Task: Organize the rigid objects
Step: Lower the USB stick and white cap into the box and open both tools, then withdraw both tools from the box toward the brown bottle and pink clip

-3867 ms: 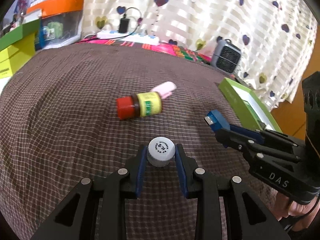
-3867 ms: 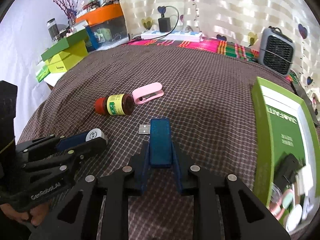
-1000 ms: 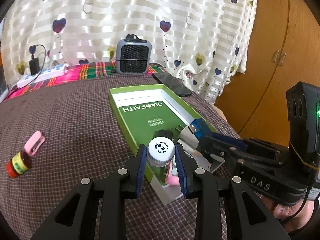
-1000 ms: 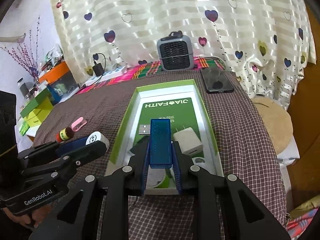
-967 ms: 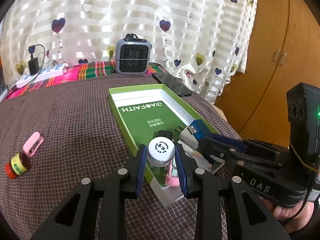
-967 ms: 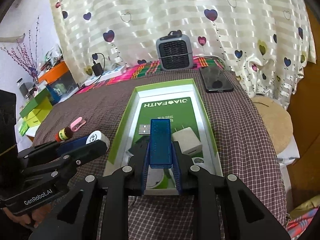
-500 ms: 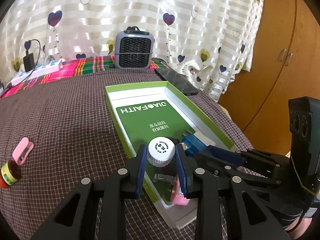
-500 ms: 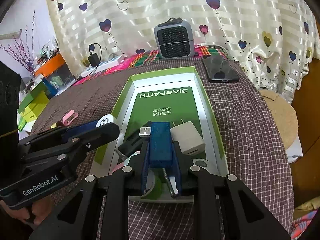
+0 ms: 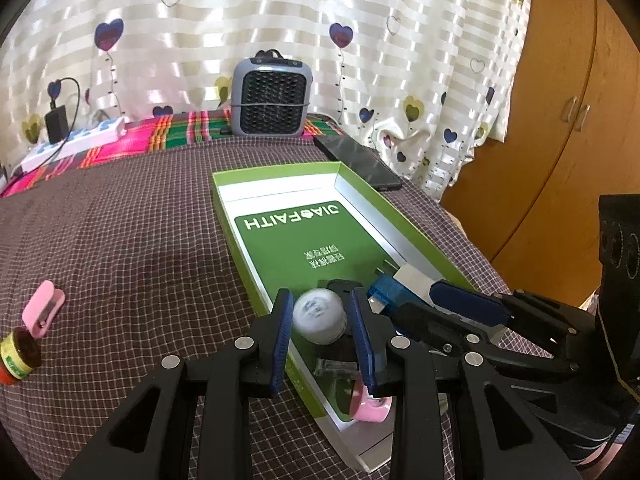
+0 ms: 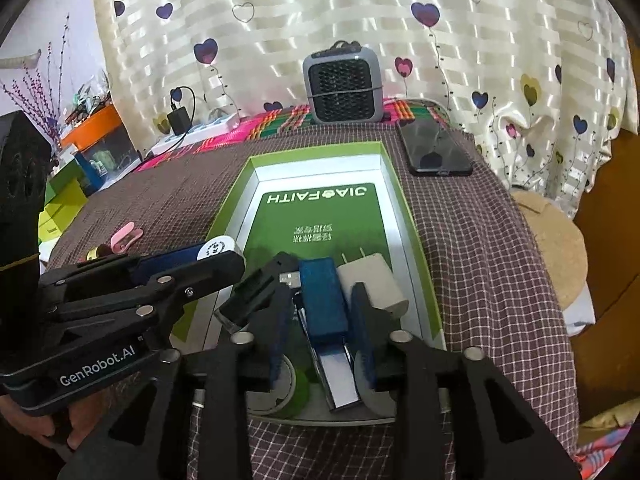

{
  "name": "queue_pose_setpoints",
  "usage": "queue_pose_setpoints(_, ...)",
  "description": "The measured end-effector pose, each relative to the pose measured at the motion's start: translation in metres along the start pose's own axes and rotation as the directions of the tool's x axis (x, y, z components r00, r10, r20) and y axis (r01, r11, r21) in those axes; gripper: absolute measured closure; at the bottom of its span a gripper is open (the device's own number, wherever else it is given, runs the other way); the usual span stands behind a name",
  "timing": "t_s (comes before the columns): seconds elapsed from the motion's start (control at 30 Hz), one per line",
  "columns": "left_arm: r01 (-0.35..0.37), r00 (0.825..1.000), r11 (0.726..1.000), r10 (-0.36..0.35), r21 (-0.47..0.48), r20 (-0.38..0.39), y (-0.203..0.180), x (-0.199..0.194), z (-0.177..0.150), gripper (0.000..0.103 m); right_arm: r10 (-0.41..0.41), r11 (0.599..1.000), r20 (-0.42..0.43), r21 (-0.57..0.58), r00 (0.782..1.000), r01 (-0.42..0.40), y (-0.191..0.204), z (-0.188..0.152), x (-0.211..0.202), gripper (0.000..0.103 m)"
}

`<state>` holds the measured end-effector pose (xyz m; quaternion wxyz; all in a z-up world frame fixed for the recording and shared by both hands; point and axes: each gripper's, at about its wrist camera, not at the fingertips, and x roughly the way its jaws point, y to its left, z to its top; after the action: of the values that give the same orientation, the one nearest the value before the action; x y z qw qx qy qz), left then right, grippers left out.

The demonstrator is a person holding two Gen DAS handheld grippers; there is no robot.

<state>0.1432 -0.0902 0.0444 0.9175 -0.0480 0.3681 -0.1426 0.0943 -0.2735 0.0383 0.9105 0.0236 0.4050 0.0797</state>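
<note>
Both grippers over the near end of the green box [image 10: 416, 216], lying open on the checked cloth [image 9: 120, 240] of the bench.

Left gripper [image 9: 320, 332]: jaws just been opening, now slightly spread, white-capped bottle [image 9: 319, 316] between them, blurred, a gap showing on its left side; contact on the right side impossible to tell.

Right gripper [image 10: 322, 330]: jaws just been opening, now spread clear of the blue USB stick [image 10: 322, 300], gaps on both sides. Stick inside the box near its front wall, just beside the white charger plug [image 10: 376, 280] and a black adapter [image 10: 260, 292].

Left of the box, well apart on the cloth: pink clip [image 9: 42, 309] and small red-capped jar [image 9: 16, 356], close together. Beyond the box's far end: grey fan heater [image 9: 272, 98]; beside its far right corner: black phone [image 10: 434, 154].
</note>
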Motion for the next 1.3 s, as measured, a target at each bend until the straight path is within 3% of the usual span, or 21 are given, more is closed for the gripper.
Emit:
queue_pose_setpoints(0.6,-0.028,0.999,0.999,0.027,0.016,0.038,-0.003,-0.039,-0.014,0.074,0.008,0.999,0.047,-0.033,0.999,-0.006,0.019,-0.002,-0.027,0.067)
queue_pose_setpoints(1.3,-0.092,0.994,0.995,0.094,-0.033,0.048,0.027,-0.080,-0.044,0.074,0.062,0.990,0.041,-0.132,0.997,-0.056,0.067,-0.013,-0.046,0.067)
